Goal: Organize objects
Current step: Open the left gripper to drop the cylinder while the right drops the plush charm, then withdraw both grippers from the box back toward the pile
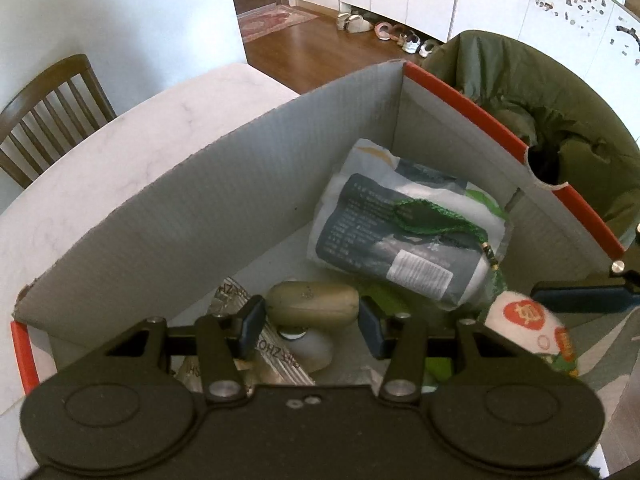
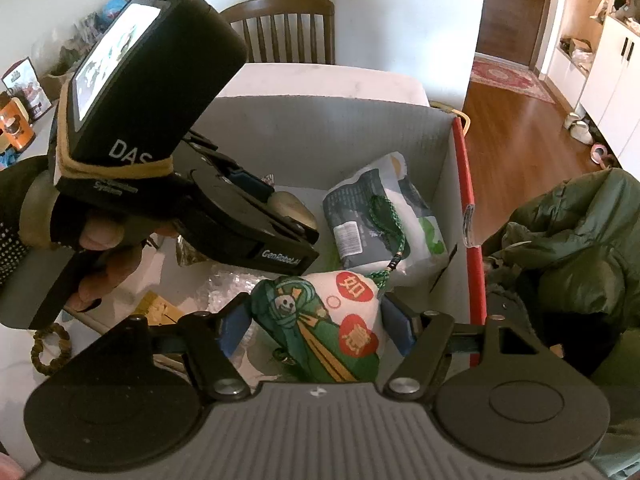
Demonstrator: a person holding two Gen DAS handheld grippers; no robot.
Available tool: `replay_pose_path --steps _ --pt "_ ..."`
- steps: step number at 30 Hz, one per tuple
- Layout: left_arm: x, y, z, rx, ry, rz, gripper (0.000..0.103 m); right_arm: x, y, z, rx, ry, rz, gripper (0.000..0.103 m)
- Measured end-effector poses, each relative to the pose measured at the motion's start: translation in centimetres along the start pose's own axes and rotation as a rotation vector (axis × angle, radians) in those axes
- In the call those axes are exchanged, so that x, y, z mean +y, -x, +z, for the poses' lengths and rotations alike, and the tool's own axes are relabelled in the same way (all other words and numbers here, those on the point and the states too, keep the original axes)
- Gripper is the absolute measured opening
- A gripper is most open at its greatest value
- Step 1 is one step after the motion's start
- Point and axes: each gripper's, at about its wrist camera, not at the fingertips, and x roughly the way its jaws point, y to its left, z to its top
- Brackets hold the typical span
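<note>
A grey cardboard box (image 1: 200, 220) with red edges stands on the white marble table (image 1: 120, 152). My left gripper (image 1: 312, 326) reaches into the box, its fingers pressed on both ends of an olive-tan oblong object (image 1: 312, 302). The right wrist view shows the same hold on the oblong object (image 2: 290, 204). My right gripper (image 2: 318, 328) is shut on a green and white cloth pouch (image 2: 328, 320) with red circles, held low inside the box near the red side. A white and dark-blue packet (image 1: 400, 232) with a green cord (image 1: 432, 220) lies on the box floor.
Silver foil packets (image 1: 276, 352) and a small white rounded item (image 1: 312, 350) lie under my left gripper. A green jacket (image 2: 568, 240) is draped just past the box's red wall (image 2: 466, 200). A bead bracelet (image 2: 50, 346) rests on the table, and a wooden chair (image 2: 288, 32) stands behind.
</note>
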Motion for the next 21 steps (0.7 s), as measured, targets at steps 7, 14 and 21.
replay_pose_path --steps 7,14,21 --pt "0.2 1.5 -0.2 -0.037 0.009 -0.012 0.057 -0.4 1.3 -0.1 -0.032 -0.019 0.007 0.074" --pt "1.1 4.5 -0.7 -0.091 0.049 -0.034 0.058 -0.2 3.2 -0.2 -0.065 -0.028 0.02 0.074" --pt "1.7 8.5 -2.2 -0.156 0.083 -0.025 0.058 0.5 5.5 0.1 -0.114 -0.051 0.046 0.074"
